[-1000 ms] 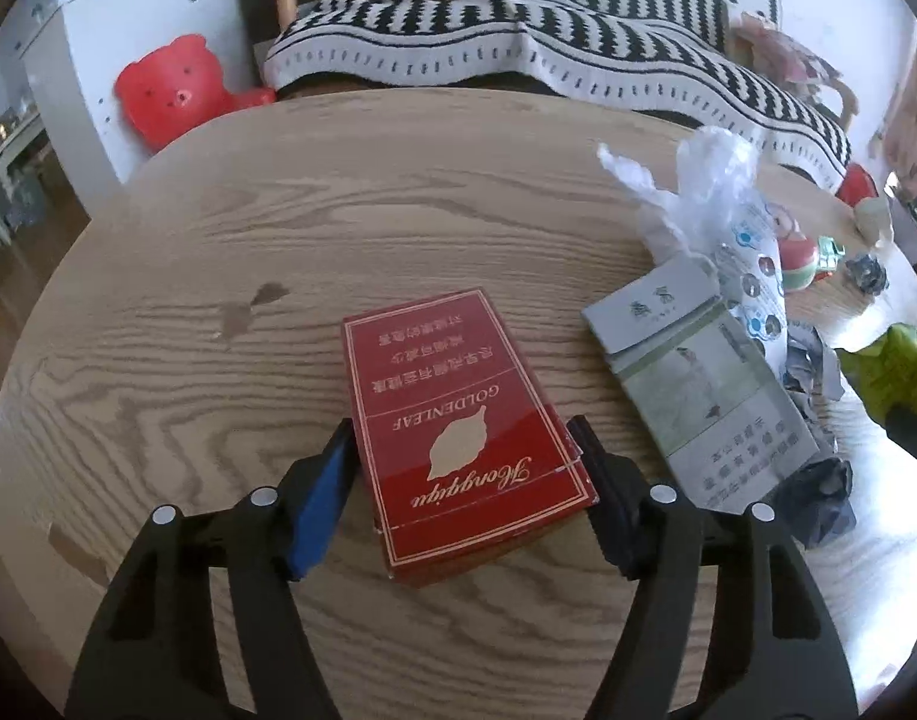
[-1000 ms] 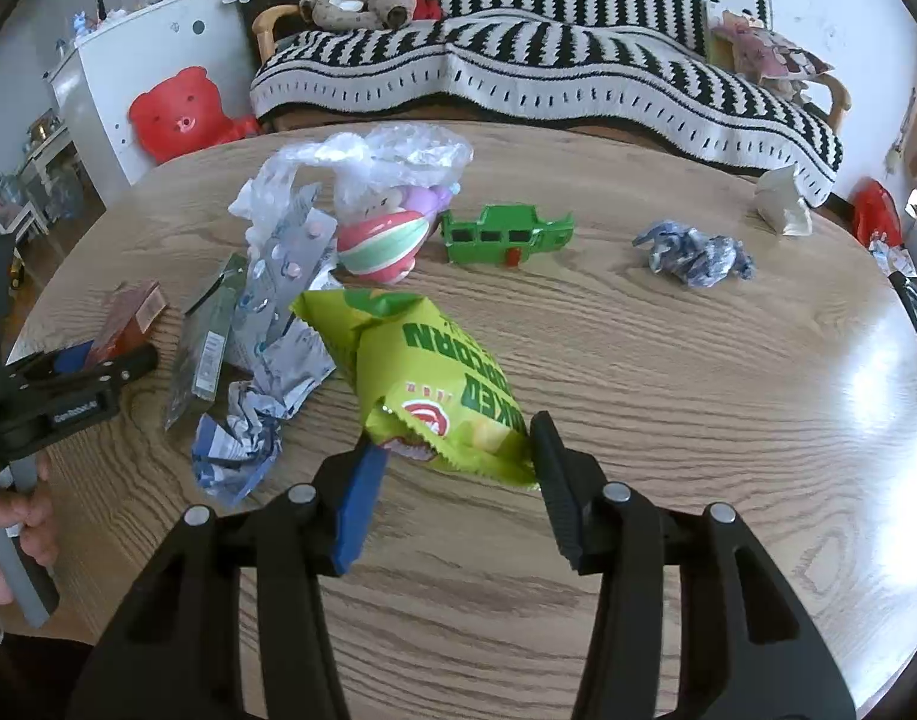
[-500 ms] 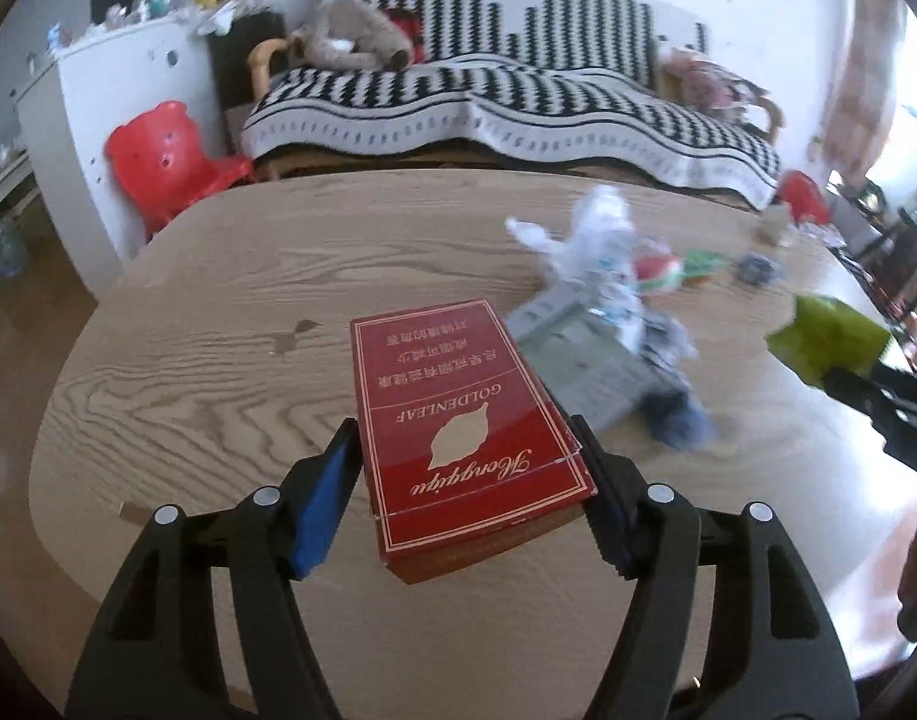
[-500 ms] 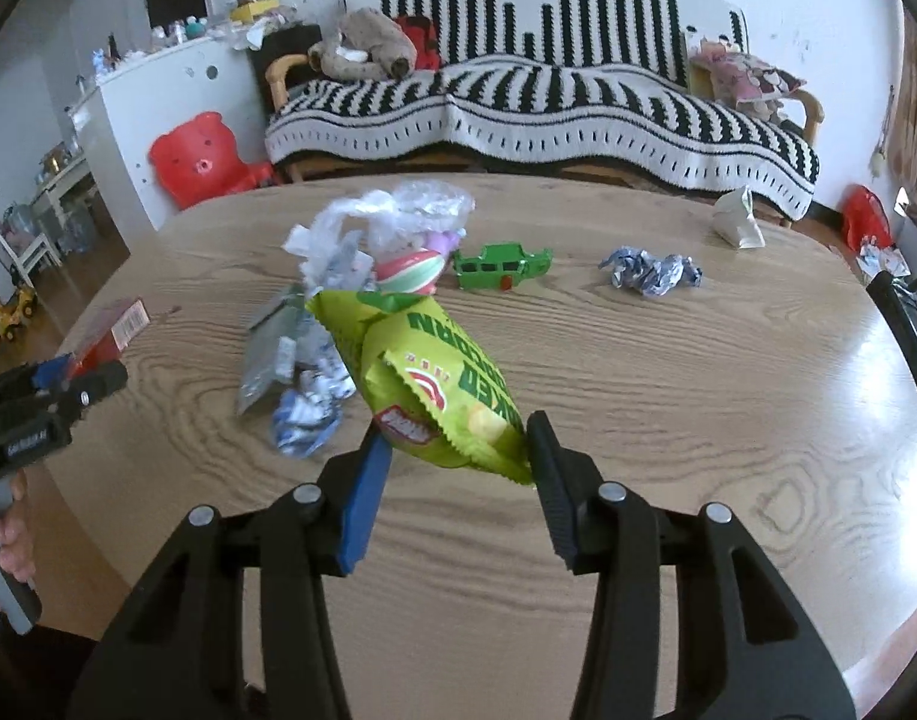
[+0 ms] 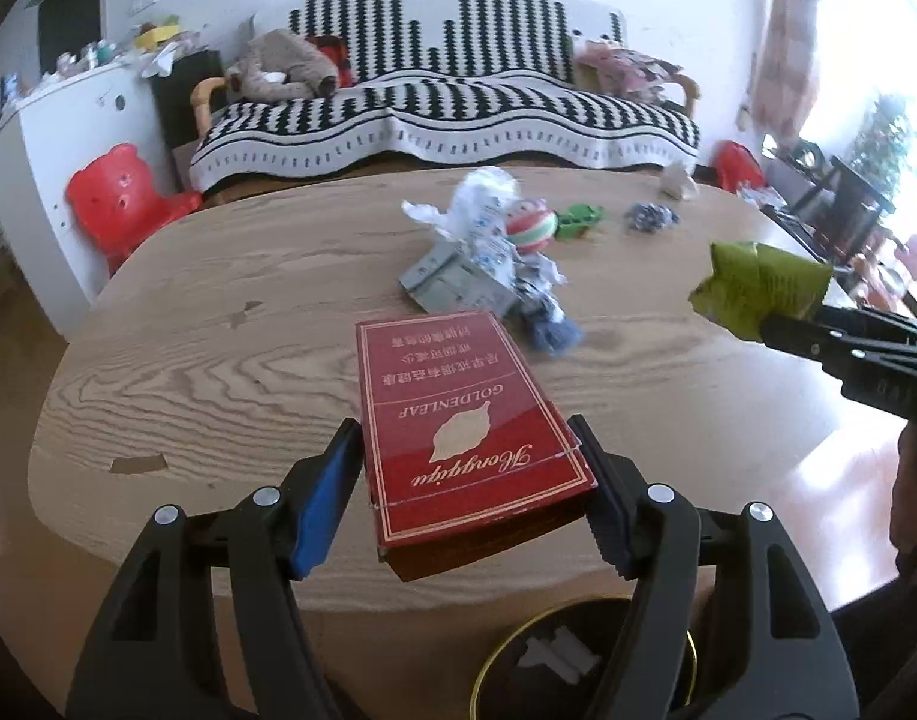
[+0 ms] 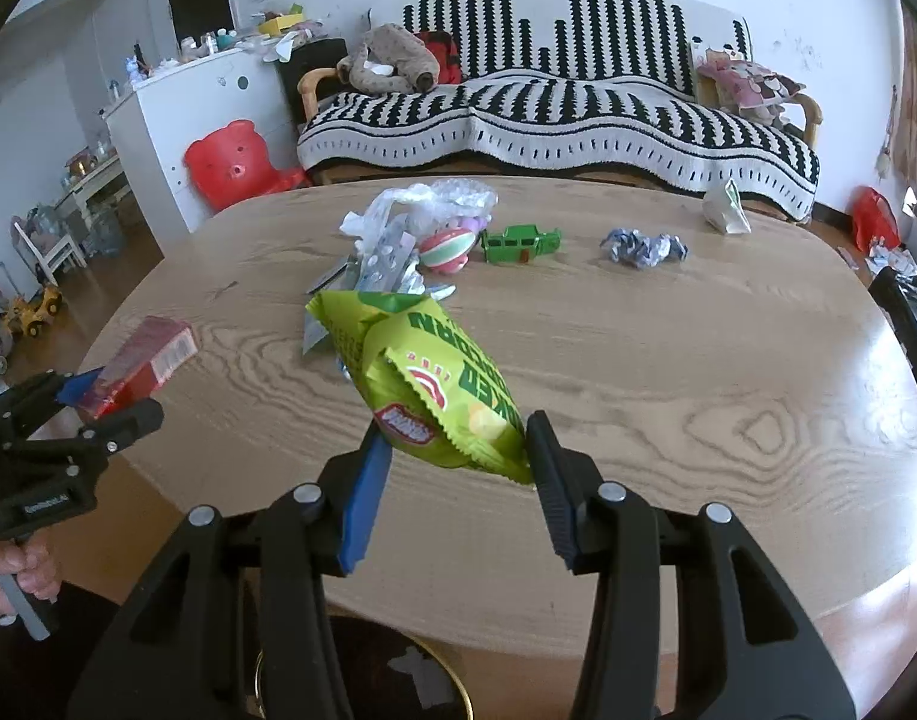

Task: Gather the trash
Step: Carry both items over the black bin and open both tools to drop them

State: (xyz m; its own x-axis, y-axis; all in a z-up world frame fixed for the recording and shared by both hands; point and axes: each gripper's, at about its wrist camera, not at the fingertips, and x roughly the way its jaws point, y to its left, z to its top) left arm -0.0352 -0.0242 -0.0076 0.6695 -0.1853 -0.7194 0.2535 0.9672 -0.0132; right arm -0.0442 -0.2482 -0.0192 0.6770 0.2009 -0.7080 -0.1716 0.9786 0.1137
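Note:
My left gripper (image 5: 467,480) is shut on a red cigarette box (image 5: 458,420), held in the air over the near edge of the oval wooden table (image 5: 218,324). My right gripper (image 6: 458,468) is shut on a green snack bag (image 6: 434,384), also lifted off the table. Each gripper shows in the other's view: the bag (image 5: 758,291) at the right, the red box (image 6: 146,357) at the left. A dark bin with a gold rim (image 5: 584,660) sits below the table edge, under both grippers, also seen as the bin (image 6: 422,684).
Left on the table: a grey box with plastic wrap and blister packs (image 6: 386,252), a striped ball (image 6: 446,249), a green toy car (image 6: 521,243), a crumpled wrapper (image 6: 641,247) and a white packet (image 6: 725,210). A striped sofa (image 6: 554,114) and red bear stool (image 6: 233,159) stand behind.
Both grippers have lifted their items off the table and drawn back toward its near edge. The bin has come into view below them.

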